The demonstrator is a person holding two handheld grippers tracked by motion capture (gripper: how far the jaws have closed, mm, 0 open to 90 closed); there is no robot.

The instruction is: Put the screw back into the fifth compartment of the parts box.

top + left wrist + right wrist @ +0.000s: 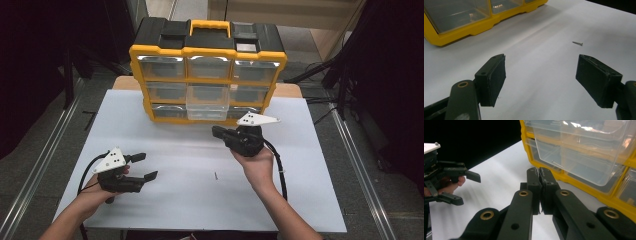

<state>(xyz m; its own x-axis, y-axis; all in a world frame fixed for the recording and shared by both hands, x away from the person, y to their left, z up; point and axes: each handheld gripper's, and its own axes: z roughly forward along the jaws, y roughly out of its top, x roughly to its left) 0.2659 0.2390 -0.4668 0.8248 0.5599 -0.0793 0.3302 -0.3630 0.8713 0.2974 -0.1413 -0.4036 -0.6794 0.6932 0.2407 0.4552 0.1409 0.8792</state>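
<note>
Both empty: left gripper (541, 82) jaws wide, right gripper (540, 192) jaws closed.

Overhead and both claw-mounted close views share the organizer (207, 70).

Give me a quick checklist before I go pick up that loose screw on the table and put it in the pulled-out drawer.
1. Left gripper jaws open, nothing between them: ok.
2. Screw lies free on the table, ahead of the left gripper: ok.
3. Right gripper shut and holding nothing: ok.
4. Middle drawer of the organizer pulled out: ok.
5. Right gripper sits close in front of that drawer, may block the drop: not ok.
6. Drawer's contents: cannot tell.
</note>
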